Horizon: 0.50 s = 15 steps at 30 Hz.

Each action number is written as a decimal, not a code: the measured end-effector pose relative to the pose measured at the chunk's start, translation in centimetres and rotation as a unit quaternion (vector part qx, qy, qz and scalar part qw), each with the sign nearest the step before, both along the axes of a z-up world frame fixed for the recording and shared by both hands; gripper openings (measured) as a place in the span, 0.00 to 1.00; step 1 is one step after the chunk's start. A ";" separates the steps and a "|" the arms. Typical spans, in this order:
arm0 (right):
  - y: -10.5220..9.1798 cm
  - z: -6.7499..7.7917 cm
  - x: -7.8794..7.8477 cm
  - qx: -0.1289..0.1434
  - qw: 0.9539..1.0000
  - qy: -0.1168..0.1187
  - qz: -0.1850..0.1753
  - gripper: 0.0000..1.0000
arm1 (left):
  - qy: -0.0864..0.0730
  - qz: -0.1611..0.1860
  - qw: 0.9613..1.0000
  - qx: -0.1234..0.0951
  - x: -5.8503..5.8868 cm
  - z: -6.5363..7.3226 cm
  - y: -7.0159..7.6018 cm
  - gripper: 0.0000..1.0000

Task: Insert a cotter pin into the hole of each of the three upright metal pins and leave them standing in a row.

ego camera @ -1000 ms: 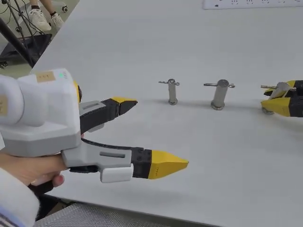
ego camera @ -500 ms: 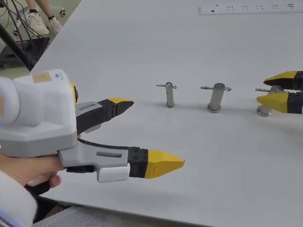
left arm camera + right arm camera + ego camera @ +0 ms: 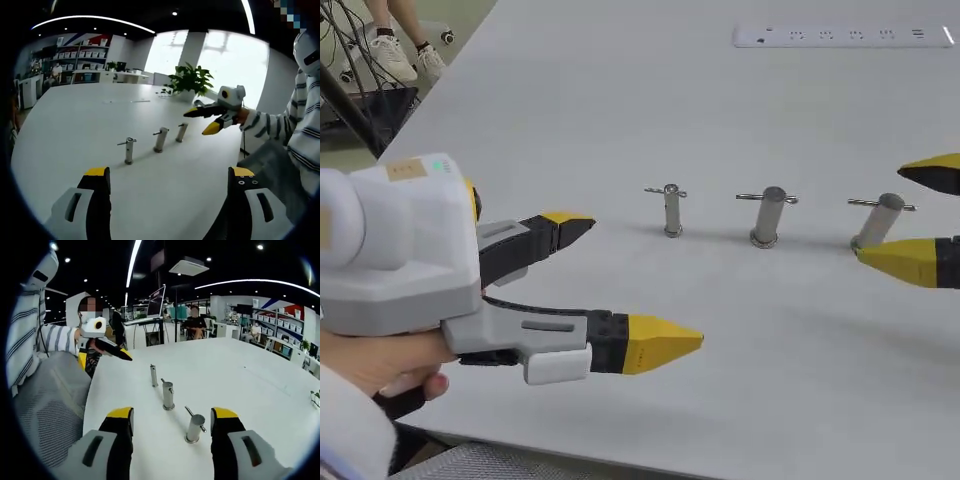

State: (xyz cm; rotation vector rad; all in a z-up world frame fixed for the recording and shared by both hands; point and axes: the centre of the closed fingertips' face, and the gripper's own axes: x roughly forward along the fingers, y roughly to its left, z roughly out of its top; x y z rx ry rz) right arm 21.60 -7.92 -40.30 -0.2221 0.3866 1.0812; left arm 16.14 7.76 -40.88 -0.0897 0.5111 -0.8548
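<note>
The right tool (image 3: 171, 413) has released the end metal pin (image 3: 880, 222), just right of the middle pin (image 3: 767, 218), jaws spread wide to leave it standing with its cotter pin (image 3: 860, 203) in. The left tool (image 3: 645, 280) idles well left, jaws apart and empty, clear of the row.

The left tool (image 3: 645, 281) and right tool (image 3: 880, 213) have yellow tips on black. The three metal pins (image 3: 767, 215) are silvery grey, the table (image 3: 620, 120) white. The sleeve (image 3: 272, 127) is striped white and dark.

Bare white tabletop (image 3: 620, 110) lies open between your left gripper (image 3: 645, 281) and the row of three upright grey metal pins (image 3: 766, 216). Your right gripper (image 3: 881, 213), jaws spread, brackets the rightmost pin (image 3: 876, 222); thin cotter pins (image 3: 766, 198) jut into the gaps.
</note>
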 end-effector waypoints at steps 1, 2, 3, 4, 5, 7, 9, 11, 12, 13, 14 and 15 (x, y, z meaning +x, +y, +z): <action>-0.1 0.0 -0.2 0.002 1.000 0.003 -0.006 0.63 | -0.001 0.000 1.000 0.000 0.0 0.0 0.0 0.97; -0.5 -0.2 0.3 0.005 1.000 0.005 -0.015 0.65 | -0.001 -0.001 1.000 0.000 0.0 0.0 0.0 0.97; -0.6 -0.2 0.2 0.006 1.000 0.007 -0.020 0.68 | -0.002 0.000 1.000 0.000 0.1 0.0 0.0 0.97; -0.8 -0.2 0.2 0.008 1.000 0.008 -0.025 0.69 | -0.002 0.000 1.000 -0.001 0.1 0.0 0.0 0.97; -0.9 -0.2 0.0 0.015 0.999 0.015 -0.035 0.70 | -0.003 0.001 1.000 -0.002 0.2 0.0 0.0 0.97; -1.0 -0.2 -0.4 0.016 0.999 0.016 -0.044 0.70 | -0.004 0.001 1.000 -0.004 0.2 0.0 -0.1 0.97; -1.1 -0.3 -0.8 0.019 0.998 0.020 -0.051 0.72 | -0.005 0.000 1.000 -0.003 0.2 0.0 -0.1 0.97; -1.2 -0.4 -1.2 0.029 0.997 0.035 -0.067 0.75 | -0.007 0.000 1.000 -0.001 0.2 -0.1 0.0 0.97; -1.2 -0.5 -1.4 0.028 0.997 0.037 -0.069 0.75 | -0.010 0.001 1.000 0.001 0.3 0.0 0.1 0.97; -1.3 -0.6 -1.7 0.023 0.996 0.041 -0.075 0.76 | -0.010 0.002 1.000 0.001 0.4 0.0 0.1 0.97; -1.3 -0.6 -2.0 0.020 0.996 0.042 -0.077 0.76 | -0.010 0.004 1.000 0.000 0.4 0.0 0.2 0.97; -1.4 -0.7 -2.4 0.017 0.996 0.045 -0.081 0.77 | -0.010 0.004 1.000 0.000 0.4 0.0 0.3 0.97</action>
